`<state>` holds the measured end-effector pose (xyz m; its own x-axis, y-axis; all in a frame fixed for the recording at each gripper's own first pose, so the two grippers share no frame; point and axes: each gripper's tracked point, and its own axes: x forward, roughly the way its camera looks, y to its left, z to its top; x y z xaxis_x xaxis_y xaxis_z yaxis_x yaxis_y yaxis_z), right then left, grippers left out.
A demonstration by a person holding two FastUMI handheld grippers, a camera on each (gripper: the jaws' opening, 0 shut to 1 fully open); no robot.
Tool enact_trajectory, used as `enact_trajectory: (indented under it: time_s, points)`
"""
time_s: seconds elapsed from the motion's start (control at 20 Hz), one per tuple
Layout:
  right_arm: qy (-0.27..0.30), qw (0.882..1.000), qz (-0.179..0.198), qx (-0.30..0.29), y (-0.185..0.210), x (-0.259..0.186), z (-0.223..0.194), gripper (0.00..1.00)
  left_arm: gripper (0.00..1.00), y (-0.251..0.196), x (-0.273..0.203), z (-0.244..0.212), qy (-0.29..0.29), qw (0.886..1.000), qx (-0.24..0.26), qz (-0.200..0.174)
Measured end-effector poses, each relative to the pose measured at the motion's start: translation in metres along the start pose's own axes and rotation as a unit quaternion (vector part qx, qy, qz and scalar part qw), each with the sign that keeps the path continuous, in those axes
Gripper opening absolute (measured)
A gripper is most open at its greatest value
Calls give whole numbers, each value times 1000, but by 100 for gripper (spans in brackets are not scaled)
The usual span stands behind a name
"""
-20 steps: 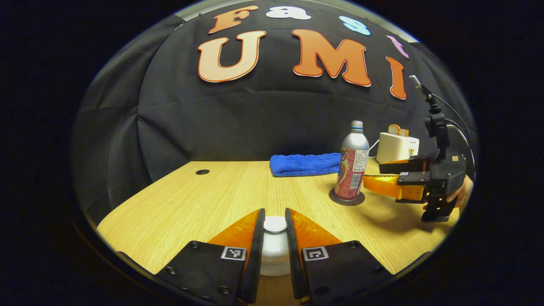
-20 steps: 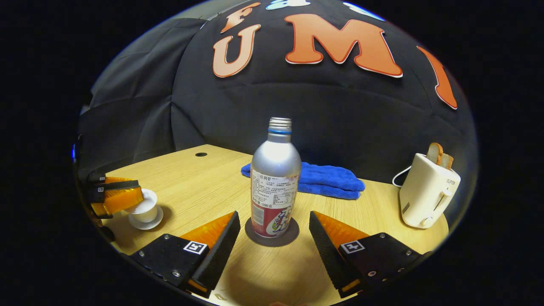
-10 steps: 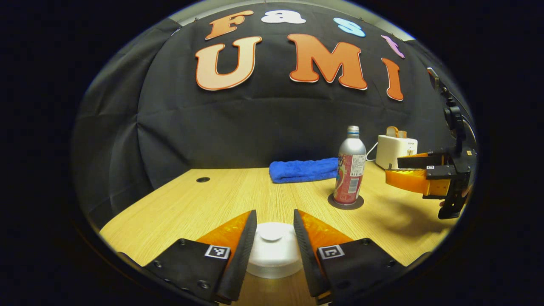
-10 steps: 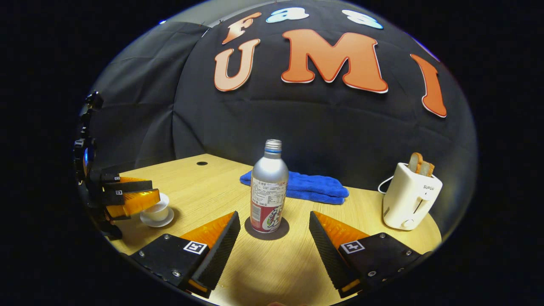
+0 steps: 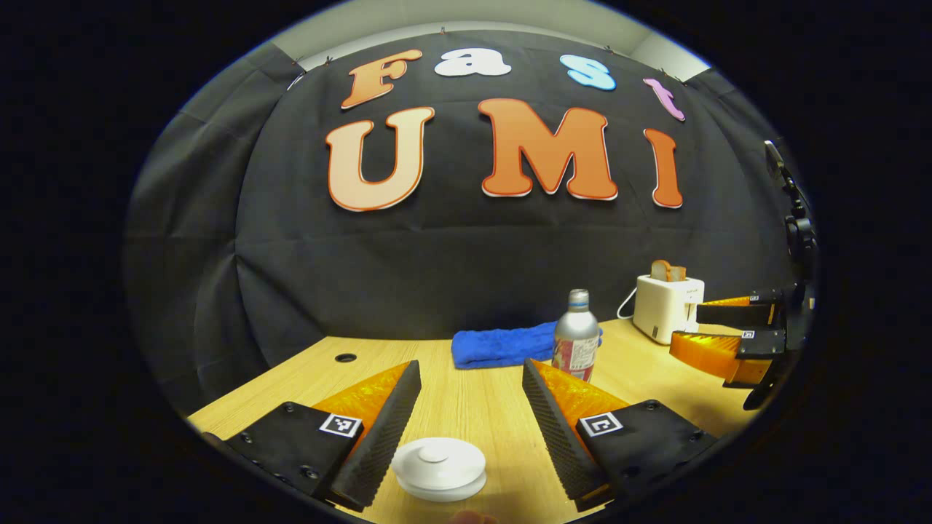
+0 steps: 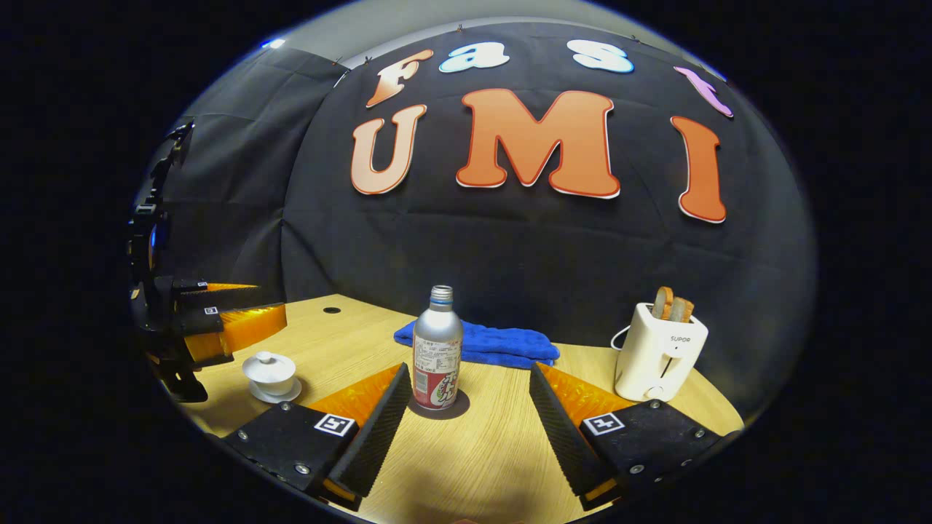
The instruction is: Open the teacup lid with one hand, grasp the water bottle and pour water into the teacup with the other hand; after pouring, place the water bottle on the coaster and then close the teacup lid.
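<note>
1. your left gripper (image 5: 472,397): jaws wide apart, holding nothing, raised above the teacup (image 5: 439,464); lid (image 5: 437,455) is on the cup.
2. your right gripper (image 6: 466,397): jaws wide apart, holding nothing, w/ the water bottle (image 6: 437,348) beyond the gap, not touched.
3. bottle stands upright on the coaster (image 6: 440,405), mid table (image 6: 480,458).
4. teacup sits on its saucer (image 6: 274,394) left of bottle, well apart.
5. blue towel (image 6: 480,343) behind bottle; toaster (image 6: 659,349) w/ bread at right.

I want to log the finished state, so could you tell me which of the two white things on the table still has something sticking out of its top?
The toaster at the far right: bread slices stand in its slots. The teacup is lidded.
</note>
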<state>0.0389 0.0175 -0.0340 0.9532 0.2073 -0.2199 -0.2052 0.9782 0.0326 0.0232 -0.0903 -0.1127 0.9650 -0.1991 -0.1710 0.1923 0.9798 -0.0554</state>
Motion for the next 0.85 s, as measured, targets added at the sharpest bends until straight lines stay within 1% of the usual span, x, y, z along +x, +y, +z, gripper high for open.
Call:
enact_trajectory:
  time_s: [0.15, 0.2, 0.25, 0.3, 0.45, 0.5, 0.55, 0.7, 0.85]
  points:
    - [-23, 1000, -21, 4, -10, -14, 18, 98, 93, -8, 0, 21, -19, 1000, -2, 1]
    - [-30, 999, -26, 6, -12, -18, 23, 98, 97, -10, -1, 28, -26, 1000, -3, 0]
    - [-36, 999, -29, 8, -13, -22, 28, 98, 89, -11, -3, 35, -31, 1000, -3, 1]
    - [-42, 998, -34, 12, -15, -25, 34, 98, 97, -13, -4, 40, -36, 999, -3, 1]
    - [-55, 997, -46, 18, -22, -35, 45, 98, 97, -14, -6, 53, -41, 999, -4, 2]
    - [-59, 997, -49, 18, -23, -37, 49, 98, 97, -15, -7, 55, -45, 999, -7, 3]
    - [-64, 996, -52, 17, -26, -39, 52, 98, 93, -13, -8, 58, -47, 999, -10, 3]
    - [-67, 996, -59, 11, -28, -44, 54, 98, 93, -11, -11, 62, -53, 999, -12, 7]
    - [-74, 994, -74, 8, -34, -44, 57, 98, 93, -6, -11, 62, -56, 998, -14, 12]
